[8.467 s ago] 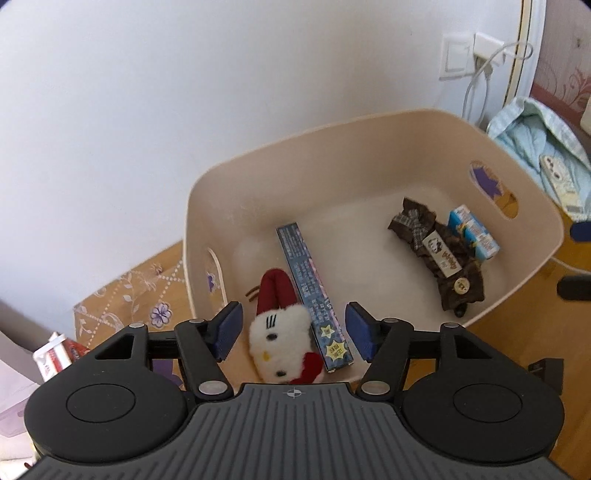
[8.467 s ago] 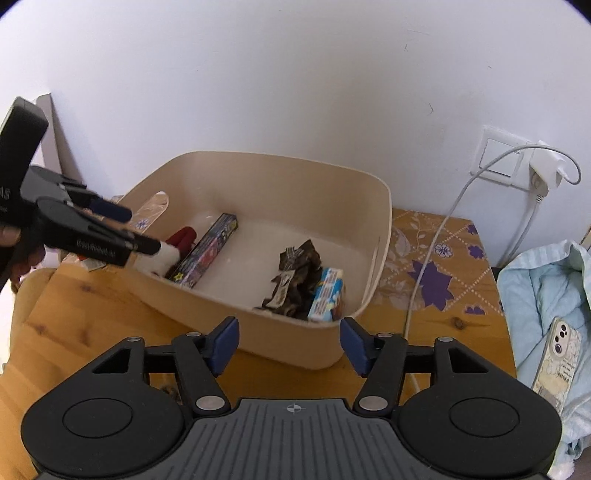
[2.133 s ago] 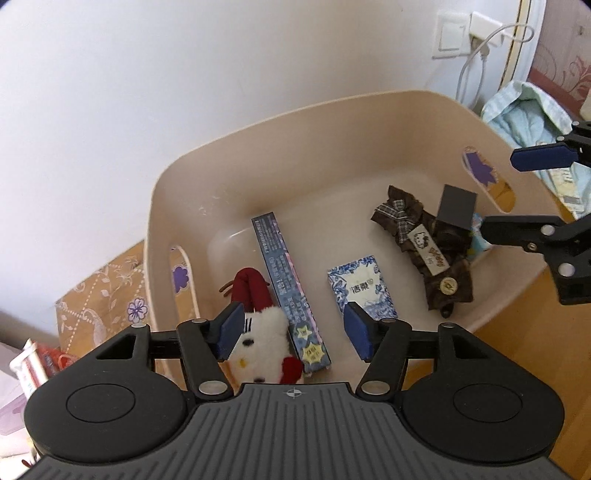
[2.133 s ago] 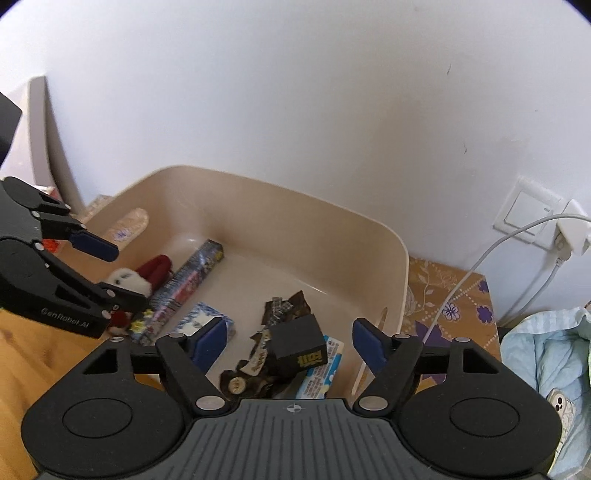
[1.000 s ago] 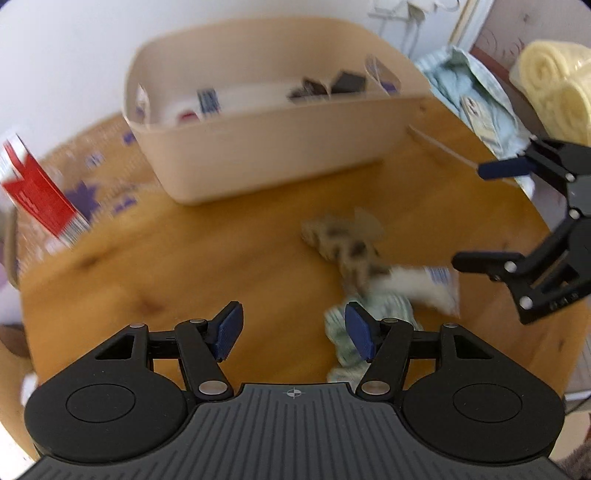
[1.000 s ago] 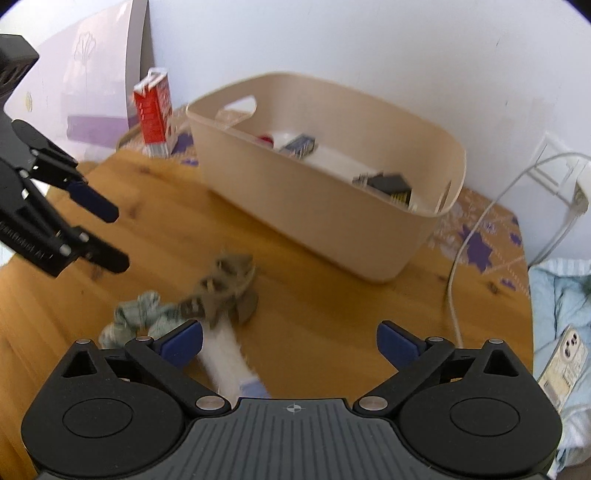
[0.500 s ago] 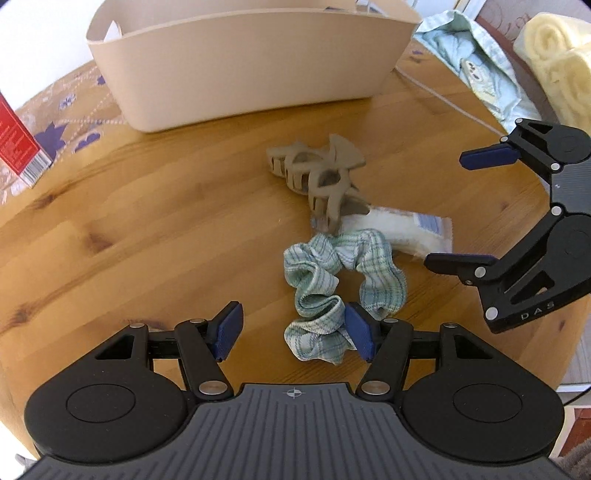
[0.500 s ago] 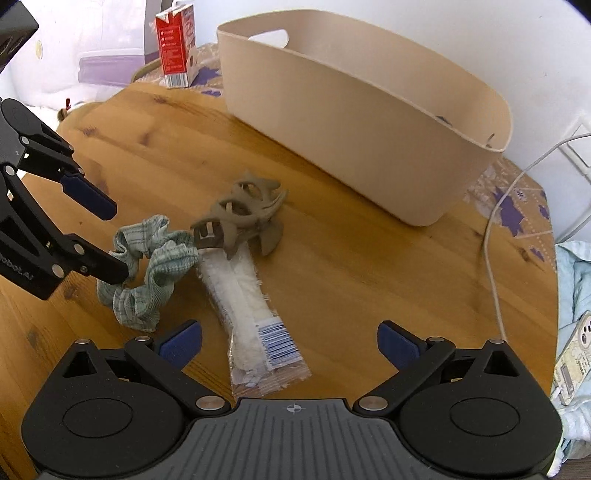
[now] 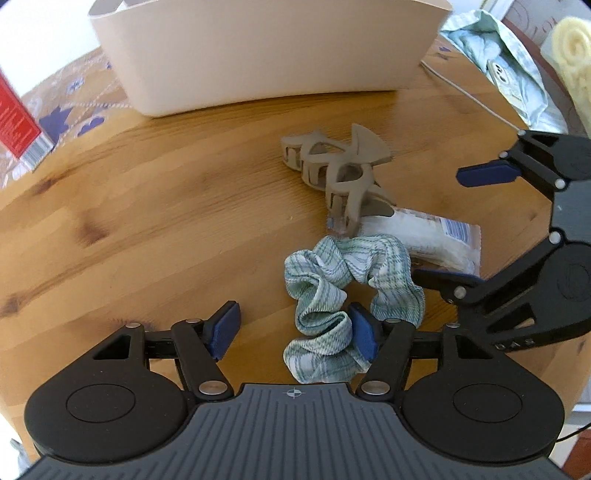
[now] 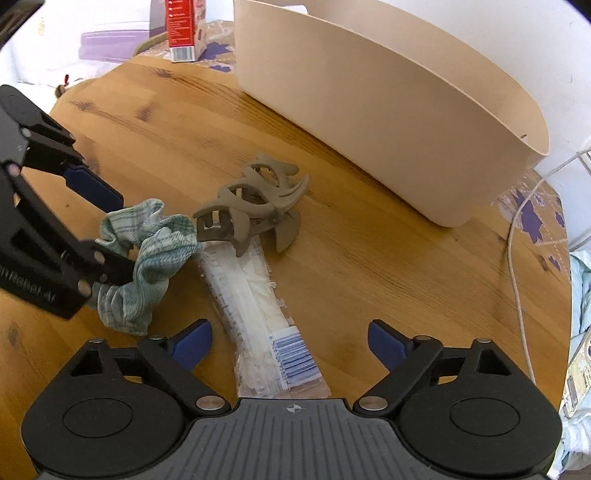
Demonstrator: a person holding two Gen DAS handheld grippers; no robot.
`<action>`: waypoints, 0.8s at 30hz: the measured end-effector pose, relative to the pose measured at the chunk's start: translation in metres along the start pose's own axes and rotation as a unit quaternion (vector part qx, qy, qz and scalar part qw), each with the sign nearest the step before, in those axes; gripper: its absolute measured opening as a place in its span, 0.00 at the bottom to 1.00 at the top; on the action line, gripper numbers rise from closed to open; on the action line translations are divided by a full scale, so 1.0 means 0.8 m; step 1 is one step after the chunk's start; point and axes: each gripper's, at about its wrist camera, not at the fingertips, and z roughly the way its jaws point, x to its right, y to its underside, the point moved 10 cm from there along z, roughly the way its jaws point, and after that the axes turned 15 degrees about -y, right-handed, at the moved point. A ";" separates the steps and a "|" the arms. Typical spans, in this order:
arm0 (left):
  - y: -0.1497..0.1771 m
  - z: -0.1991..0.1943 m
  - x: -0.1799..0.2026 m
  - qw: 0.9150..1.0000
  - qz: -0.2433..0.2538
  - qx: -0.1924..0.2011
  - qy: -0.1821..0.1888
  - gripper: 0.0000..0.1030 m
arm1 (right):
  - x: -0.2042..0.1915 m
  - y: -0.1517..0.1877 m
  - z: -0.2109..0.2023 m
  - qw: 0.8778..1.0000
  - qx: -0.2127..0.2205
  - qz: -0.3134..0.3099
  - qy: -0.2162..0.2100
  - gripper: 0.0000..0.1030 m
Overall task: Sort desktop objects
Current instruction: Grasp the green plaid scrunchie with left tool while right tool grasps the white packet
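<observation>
A green checked scrunchie (image 9: pixel 343 280) (image 10: pixel 147 251) lies on the wooden table (image 9: pixel 147 206). A grey hair claw (image 9: pixel 340 166) (image 10: pixel 255 206) rests beyond it, partly on a clear plastic packet (image 9: pixel 417 240) (image 10: pixel 258 306). My left gripper (image 9: pixel 295 328) is open, low over the table, with the scrunchie's near end between its fingers. My right gripper (image 10: pixel 290 343) is open wide, straddling the packet's barcode end. The beige bin (image 9: pixel 258 48) (image 10: pixel 388 110) stands at the back.
A red carton (image 9: pixel 14 118) (image 10: pixel 184 26) stands left of the bin. A white cable (image 10: pixel 517 258) runs along the table's right side. A light blue cloth with a phone (image 9: pixel 509 74) lies beyond the right edge.
Both grippers have come down and forward from over the bin to the items on the table. The left now has the scrunchie between its fingers; the right straddles the packet.
</observation>
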 end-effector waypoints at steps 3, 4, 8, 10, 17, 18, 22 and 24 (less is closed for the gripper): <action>0.001 0.001 0.003 1.000 0.018 0.011 -0.015 0.61 | -0.003 -0.001 0.001 1.000 0.003 0.001 -0.006 0.79; 0.002 0.001 0.003 0.999 0.025 0.014 -0.020 0.59 | -0.005 -0.002 0.001 1.000 0.004 0.002 -0.010 0.77; 0.004 -0.002 0.001 0.999 0.043 0.022 -0.025 0.34 | -0.010 -0.003 -0.001 0.999 0.012 0.025 -0.040 0.54; 0.004 -0.003 -0.003 0.999 0.044 0.022 -0.023 0.25 | -0.014 -0.002 -0.003 0.999 0.014 0.023 -0.045 0.40; 0.008 -0.003 -0.015 1.000 0.020 0.005 -0.005 0.12 | -0.024 0.009 -0.008 0.998 0.010 0.026 -0.056 0.29; 0.010 -0.003 -0.016 1.000 0.018 0.004 -0.003 0.12 | -0.025 0.011 -0.010 0.998 0.010 0.028 -0.058 0.28; 0.016 -0.005 -0.021 1.000 0.016 0.004 -0.003 0.11 | -0.027 0.021 -0.018 0.997 0.011 0.034 -0.065 0.27; 0.018 -0.006 -0.024 1.000 0.012 0.001 -0.004 0.10 | -0.028 0.025 -0.023 0.997 0.014 0.037 -0.066 0.26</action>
